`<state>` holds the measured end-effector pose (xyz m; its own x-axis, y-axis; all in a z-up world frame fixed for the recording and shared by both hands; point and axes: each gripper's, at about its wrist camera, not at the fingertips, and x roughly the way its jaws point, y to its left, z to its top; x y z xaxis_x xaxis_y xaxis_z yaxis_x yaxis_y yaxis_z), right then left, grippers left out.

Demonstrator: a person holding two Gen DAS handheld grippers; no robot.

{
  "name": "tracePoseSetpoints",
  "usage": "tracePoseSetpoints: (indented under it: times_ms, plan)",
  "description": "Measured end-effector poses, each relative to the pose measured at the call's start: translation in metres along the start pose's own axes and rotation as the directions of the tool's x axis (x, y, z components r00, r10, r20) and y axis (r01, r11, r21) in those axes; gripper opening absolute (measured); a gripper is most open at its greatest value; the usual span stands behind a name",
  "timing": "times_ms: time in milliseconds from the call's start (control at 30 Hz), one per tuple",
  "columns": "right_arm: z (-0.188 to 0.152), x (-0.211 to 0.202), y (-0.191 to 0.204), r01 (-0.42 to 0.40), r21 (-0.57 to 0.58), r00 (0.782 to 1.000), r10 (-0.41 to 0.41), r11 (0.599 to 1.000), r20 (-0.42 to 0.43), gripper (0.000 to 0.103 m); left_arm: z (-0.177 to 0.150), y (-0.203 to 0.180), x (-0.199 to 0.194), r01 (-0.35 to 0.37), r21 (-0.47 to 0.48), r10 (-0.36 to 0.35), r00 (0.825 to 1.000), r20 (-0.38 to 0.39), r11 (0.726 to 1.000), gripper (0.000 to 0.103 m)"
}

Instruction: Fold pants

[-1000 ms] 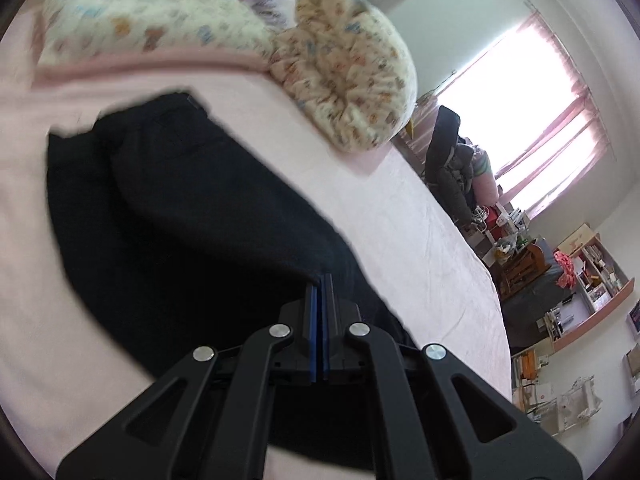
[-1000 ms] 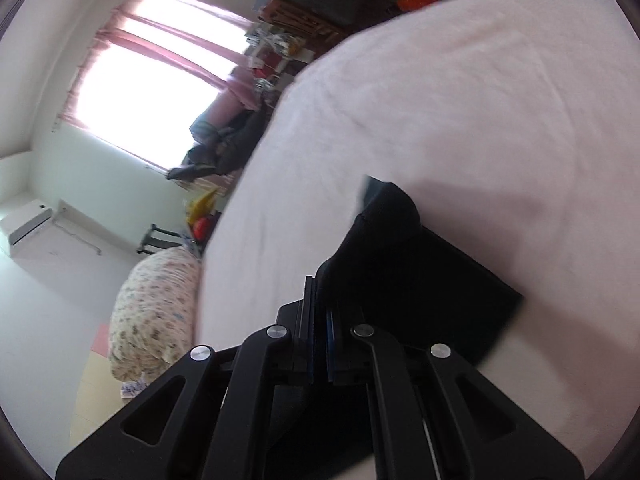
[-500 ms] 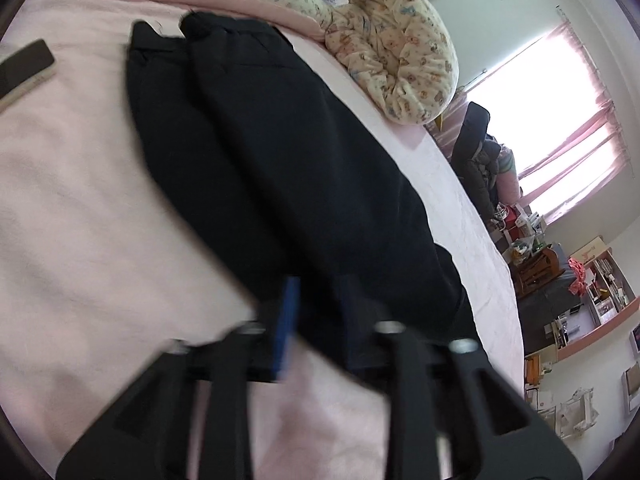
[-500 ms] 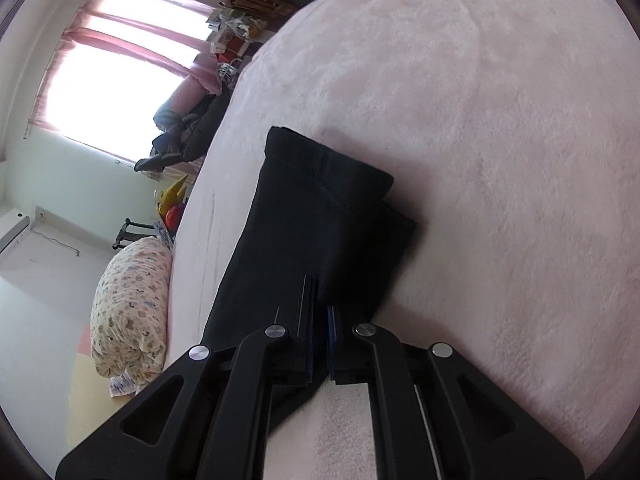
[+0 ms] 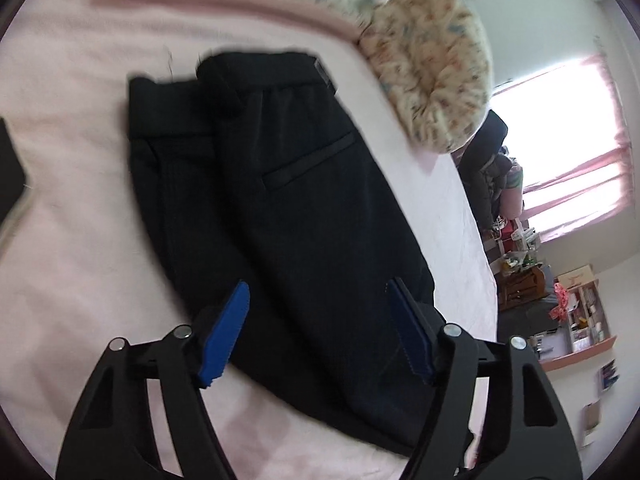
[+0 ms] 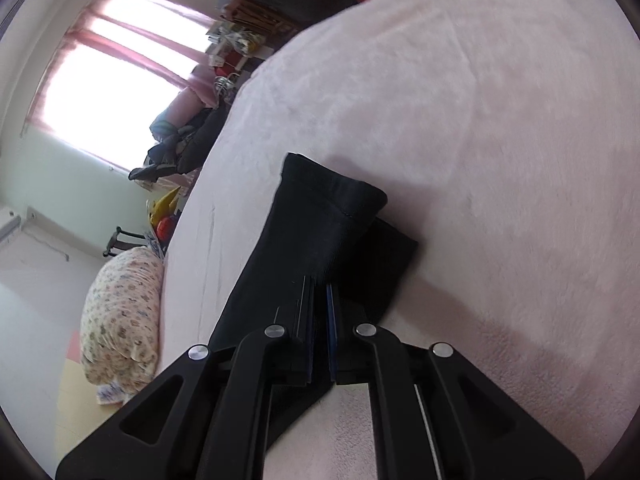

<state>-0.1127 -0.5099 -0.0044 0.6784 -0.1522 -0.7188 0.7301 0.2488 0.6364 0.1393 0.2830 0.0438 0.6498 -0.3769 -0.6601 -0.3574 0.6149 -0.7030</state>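
Lying folded: pants (image 5: 304, 216) on bed (image 5: 72, 240)

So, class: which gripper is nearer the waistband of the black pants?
Left. The left gripper hovers open above the seat, facing the waistband; the right gripper pinches the black pants near the cuffs.

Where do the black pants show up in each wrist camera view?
Left wrist: black pants fill the centre, waistband end at top, between the open left gripper.
Right wrist: leg cuffs at centre, right gripper shut on them.
Shared landmark: floral pillow.
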Motion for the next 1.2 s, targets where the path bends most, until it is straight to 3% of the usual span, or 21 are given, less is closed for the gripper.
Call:
tracePoseSetpoints:
  times_ms: [100, 267, 333, 367, 433, 633, 833, 967, 1067, 1133, 1200]
  plan:
    - [0.000, -0.001, 0.006, -0.005, -0.026, 1.000, 0.006, 1.000, 0.014, 0.006, 0.009, 0.006, 0.016, -0.031, -0.058, 0.031, 1.000, -0.001, 0.998, 0.063]
    - [0.000, 0.000, 0.014, -0.015, -0.062, 0.999, 0.017, 0.998, 0.027, 0.006, 0.027, 0.012, 0.028, -0.049, -0.114, 0.055, 0.997, 0.053, 0.992, 0.048]
    - [0.000, 0.000, 0.018, -0.017, -0.079, 0.999, 0.019, 0.997, 0.034, 0.006, 0.031, 0.021, 0.031, -0.046, -0.174, 0.057, 0.996, 0.061, 0.984, 0.027]
    - [0.000, 0.000, 0.020, -0.018, -0.084, 0.999, 0.021, 0.996, 0.037, 0.006, 0.031, 0.023, 0.031, -0.044, -0.184, 0.057, 0.996, 0.066, 0.982, 0.023]
    - [0.001, -0.001, 0.022, -0.023, -0.098, 0.999, 0.028, 0.995, 0.044, 0.006, 0.029, 0.023, 0.027, -0.039, -0.180, 0.055, 0.995, 0.085, 0.983, 0.013]
    - [0.001, -0.001, 0.024, -0.045, -0.116, 0.998, 0.050, 0.992, 0.046, 0.006, 0.019, 0.004, -0.010, -0.038, -0.098, 0.055, 0.983, 0.175, 0.995, 0.008]
    - [0.000, -0.007, 0.032, -0.062, -0.153, 0.995, 0.073, 0.986, 0.069, 0.006, -0.002, 0.019, -0.043, -0.005, -0.067, 0.020, 0.975, 0.223, 0.998, 0.008]
    - [0.000, -0.013, 0.035, 0.044, -0.164, 0.993, -0.025, 0.985, 0.115, 0.006, -0.007, 0.058, -0.014, -0.056, -0.136, 0.081, 0.980, 0.182, 0.989, 0.013]
    - [0.005, -0.008, 0.031, 0.145, -0.193, 0.989, -0.134, 0.970, 0.070, 0.006, -0.010, 0.057, -0.006, -0.052, -0.125, 0.079, 0.971, 0.224, 0.991, 0.018]
    - [0.006, -0.015, 0.021, 0.149, -0.144, 0.987, -0.140, 0.978, 0.073, 0.006, -0.011, 0.048, -0.005, -0.065, -0.080, 0.082, 0.969, 0.234, 0.995, 0.038]
    - [0.007, -0.023, 0.012, 0.062, -0.088, 0.997, -0.058, 0.994, 0.050, 0.006, -0.013, 0.042, -0.005, -0.028, -0.022, 0.032, 0.969, 0.245, 0.999, 0.058]
